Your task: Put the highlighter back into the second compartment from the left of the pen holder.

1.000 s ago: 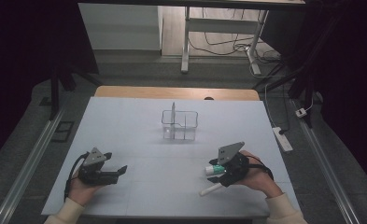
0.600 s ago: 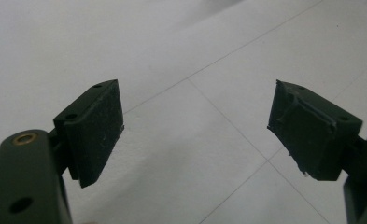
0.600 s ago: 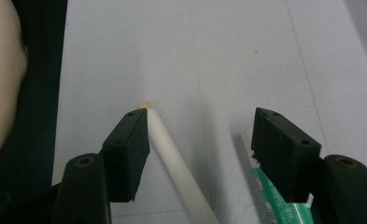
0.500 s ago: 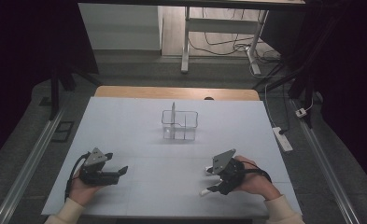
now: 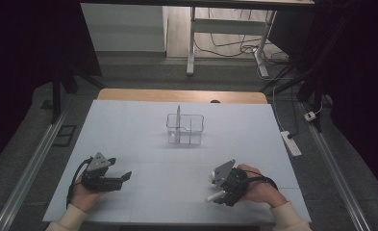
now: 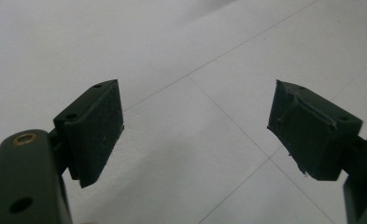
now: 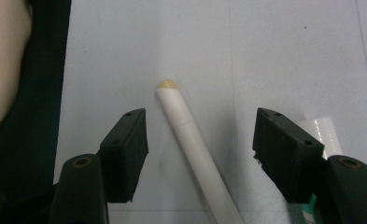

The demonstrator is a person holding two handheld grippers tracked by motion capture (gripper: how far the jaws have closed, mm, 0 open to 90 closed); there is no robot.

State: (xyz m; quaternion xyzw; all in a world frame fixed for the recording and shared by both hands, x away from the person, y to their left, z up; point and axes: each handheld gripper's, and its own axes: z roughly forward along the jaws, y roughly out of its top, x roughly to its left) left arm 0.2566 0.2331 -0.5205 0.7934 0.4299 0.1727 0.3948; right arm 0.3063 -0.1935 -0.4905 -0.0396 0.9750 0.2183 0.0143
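The right gripper (image 5: 214,191) sits low over the near right part of the white surface (image 5: 143,125), held in the person's right hand (image 5: 256,185). Its 2 jaws stand spread, and a white pen-like stick (image 7: 195,151) lies flat on the surface between them, touching neither pad; its yellowish tip (image 7: 166,84) points away from the gripper. A second white tube (image 7: 319,130) lies just beside the right-hand jaw, partly hidden behind it. The left gripper (image 5: 124,177) rests at the near left, its 2 jaws spread wide with bare surface between them. A clear wire-framed holder (image 5: 185,129) stands farther off, near the middle of the surface, well apart from both grippers.
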